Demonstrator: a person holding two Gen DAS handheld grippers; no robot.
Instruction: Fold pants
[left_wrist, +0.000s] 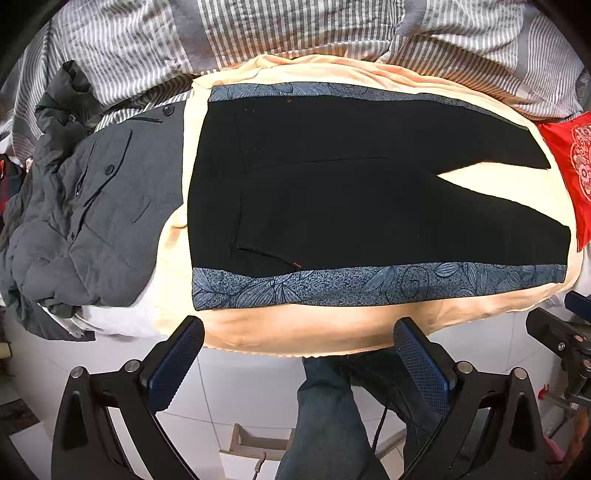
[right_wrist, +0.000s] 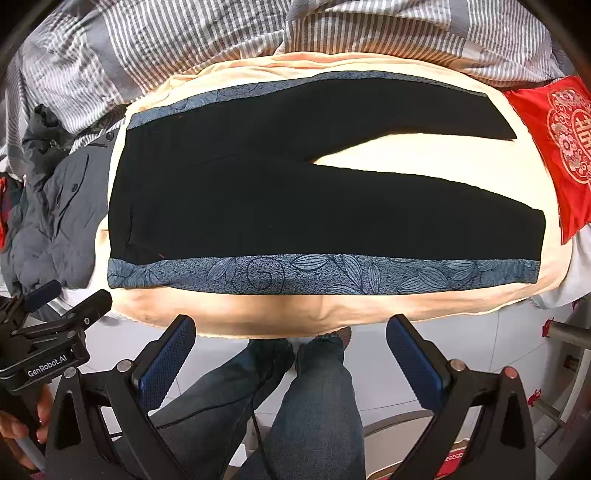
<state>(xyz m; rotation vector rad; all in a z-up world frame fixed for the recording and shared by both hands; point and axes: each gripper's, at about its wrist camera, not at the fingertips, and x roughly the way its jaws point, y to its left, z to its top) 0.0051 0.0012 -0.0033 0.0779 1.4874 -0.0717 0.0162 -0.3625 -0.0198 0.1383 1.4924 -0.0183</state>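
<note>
Black pants (left_wrist: 332, 206) with blue leaf-patterned side stripes lie flat on a cream blanket (left_wrist: 332, 325), waistband to the left and the two legs spread apart to the right. They also show in the right wrist view (right_wrist: 295, 206). My left gripper (left_wrist: 299, 325) is open and empty, held back from the bed's near edge, in front of the near stripe. My right gripper (right_wrist: 291, 321) is open and empty, also off the near edge. The left gripper shows in the right wrist view (right_wrist: 48, 299) at the far left.
A grey quilted jacket (left_wrist: 92, 221) lies heaped left of the pants. A red embroidered cushion (right_wrist: 557, 147) sits at the right. A grey striped duvet (left_wrist: 258, 33) lies behind. The person's jeans-clad legs (right_wrist: 314, 406) stand on white floor tiles below.
</note>
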